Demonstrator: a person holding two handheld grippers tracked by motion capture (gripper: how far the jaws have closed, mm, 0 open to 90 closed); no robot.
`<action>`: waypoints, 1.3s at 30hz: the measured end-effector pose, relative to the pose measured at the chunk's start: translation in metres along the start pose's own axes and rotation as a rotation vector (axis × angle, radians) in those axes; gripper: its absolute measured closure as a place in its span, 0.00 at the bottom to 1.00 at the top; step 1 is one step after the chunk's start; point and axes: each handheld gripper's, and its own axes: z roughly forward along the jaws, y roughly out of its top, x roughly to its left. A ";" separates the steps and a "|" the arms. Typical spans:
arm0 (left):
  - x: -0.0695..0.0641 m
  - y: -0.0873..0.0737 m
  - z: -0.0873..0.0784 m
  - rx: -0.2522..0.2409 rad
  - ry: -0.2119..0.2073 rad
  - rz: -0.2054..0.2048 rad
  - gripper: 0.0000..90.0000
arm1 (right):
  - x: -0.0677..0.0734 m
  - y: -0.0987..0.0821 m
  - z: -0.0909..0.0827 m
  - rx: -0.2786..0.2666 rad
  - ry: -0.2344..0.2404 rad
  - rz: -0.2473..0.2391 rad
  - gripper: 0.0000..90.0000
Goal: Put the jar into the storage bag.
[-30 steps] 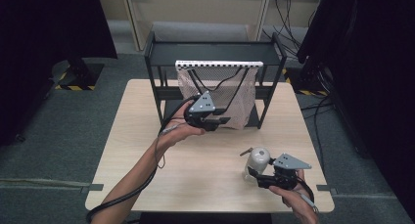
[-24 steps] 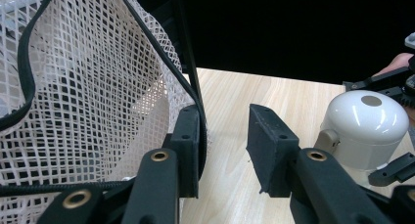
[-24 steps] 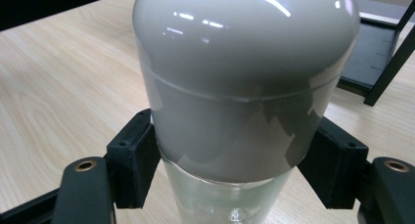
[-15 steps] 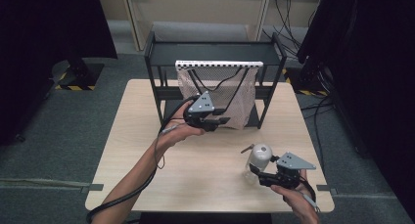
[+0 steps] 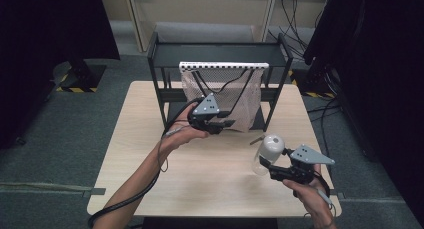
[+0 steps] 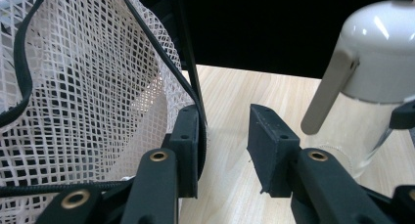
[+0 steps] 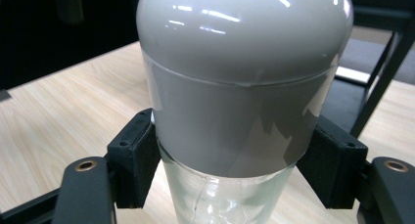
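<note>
I have the bottle [image 5: 267,154] in my right gripper [image 5: 266,165]. The two black jaws squeeze it from both sides, just under its grey cap, on the clear part. In the right gripper view the bottle [image 7: 235,136] stands upright between the jaws, with the round cap on top and the see-through part below. From the high view it looks lifted a little off the worktop [image 5: 220,189], but I cannot be sure of that.

I use the rack [image 5: 220,54] as my landmark. It is black and stands at the far side of the worktop. The bottle is in front of the rack, near its right front leg, and well apart from it. My right hand [image 5: 312,199] is behind the gripper, close to the near edge of the worktop.

A white net bag [image 5: 220,96] hangs from the rack, at the front. My left gripper [image 5: 224,123] is at the lower part of the bag. In the left gripper view its jaws stand a bit apart. The black rim of the bag [image 6: 98,87] runs along the inner side of one jaw and touches it. The other jaw touches nothing. So this gripper is not squeezing the bag. In the same view the bottle [image 6: 372,77] is off to one side, beyond the jaws.
</note>
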 end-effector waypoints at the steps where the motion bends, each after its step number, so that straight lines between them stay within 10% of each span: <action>1: 0.000 0.000 0.000 -0.001 -0.001 0.001 0.72 | 0.000 0.004 0.000 -0.001 0.004 0.000 0.33; 39: 0.001 -0.001 0.000 0.003 -0.011 -0.004 0.72 | 0.018 0.178 0.019 -0.074 0.081 -0.060 0.34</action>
